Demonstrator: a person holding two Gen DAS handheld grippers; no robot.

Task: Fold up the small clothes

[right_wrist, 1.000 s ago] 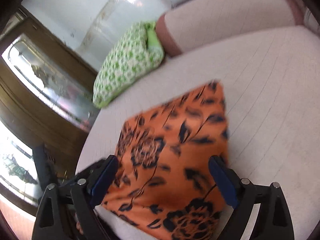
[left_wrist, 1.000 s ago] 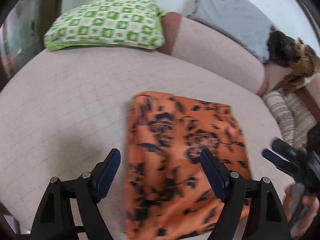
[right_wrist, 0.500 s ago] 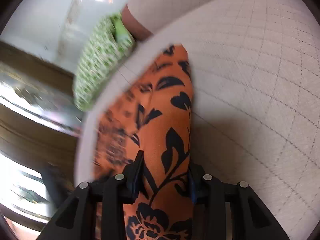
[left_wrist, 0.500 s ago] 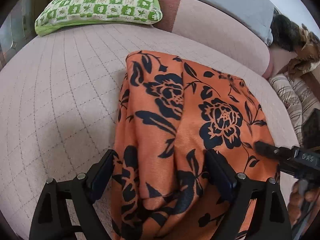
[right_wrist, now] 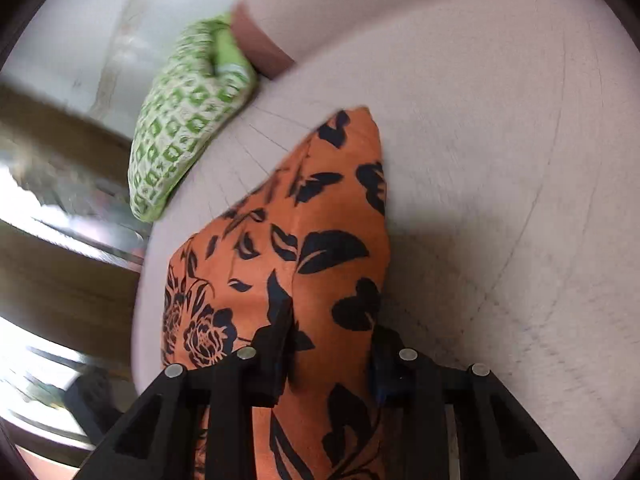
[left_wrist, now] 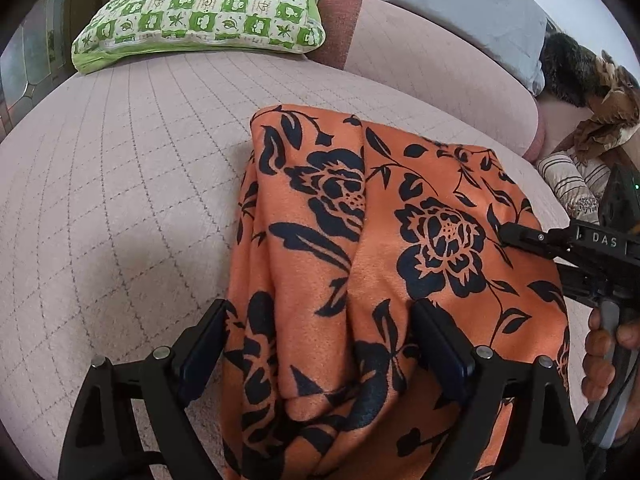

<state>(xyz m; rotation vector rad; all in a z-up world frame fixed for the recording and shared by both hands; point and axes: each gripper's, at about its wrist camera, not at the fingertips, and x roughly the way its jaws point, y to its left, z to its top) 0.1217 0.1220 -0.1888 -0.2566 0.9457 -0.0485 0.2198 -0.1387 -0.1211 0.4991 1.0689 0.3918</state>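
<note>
On the far left of the left wrist view, a green-and-white checked pillow rests at the back of the pale pink quilted bed. Lower down, the left claw stands wide open, its dark blue pads on either side of a bunched ridge of the orange fabric garment with a black flower print; the pads do not visibly press it. The garment lies in the middle of the bed, rumpled, with a long fold running along it. To the right of it, the right claw reaches in over the cloth's right edge, held by a person's hand. In the right wrist view, the right claw has its jaws closing, the cloth pinched up between them into a raised ridge. A grey cushion and a dark furry heap lie at the far right.
</note>
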